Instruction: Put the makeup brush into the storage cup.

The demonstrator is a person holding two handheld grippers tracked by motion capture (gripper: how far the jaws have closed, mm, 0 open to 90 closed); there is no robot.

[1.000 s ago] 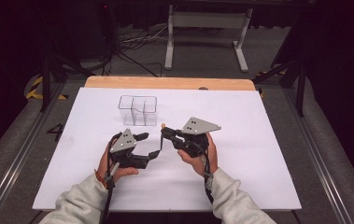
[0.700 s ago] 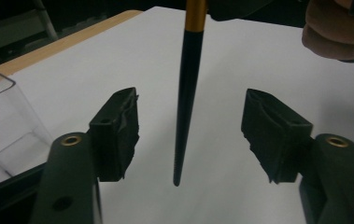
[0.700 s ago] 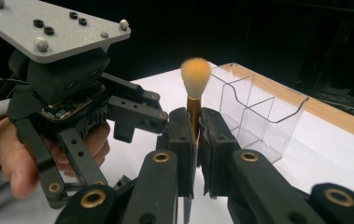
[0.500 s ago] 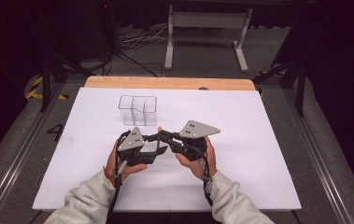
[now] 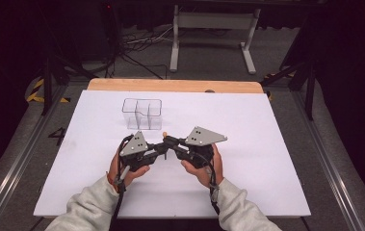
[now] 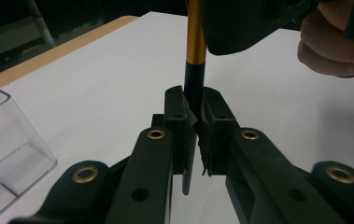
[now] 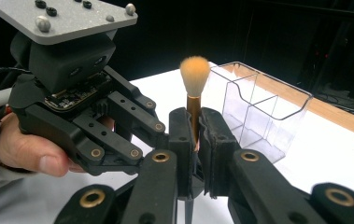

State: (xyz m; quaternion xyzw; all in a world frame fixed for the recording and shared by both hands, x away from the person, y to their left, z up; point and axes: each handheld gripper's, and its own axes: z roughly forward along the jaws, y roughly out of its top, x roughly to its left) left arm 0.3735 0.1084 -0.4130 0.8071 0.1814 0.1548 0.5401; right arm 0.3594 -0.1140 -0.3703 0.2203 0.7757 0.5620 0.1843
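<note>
- Our right claw [image 7: 195,140] is clamped on the makeup brush [image 7: 194,79], bristles up, just in front of the clear organizer [image 5: 142,113].
- Our left claw [image 6: 195,126] has just been closing and now pinches the brush's black handle.
- Both meet mid-bench [image 5: 267,144].

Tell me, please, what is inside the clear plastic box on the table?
The clear plastic box looks empty: through its walls only the dividers and the white table show. In the right gripper view the makeup brush covers a bit of its near corner.
</note>
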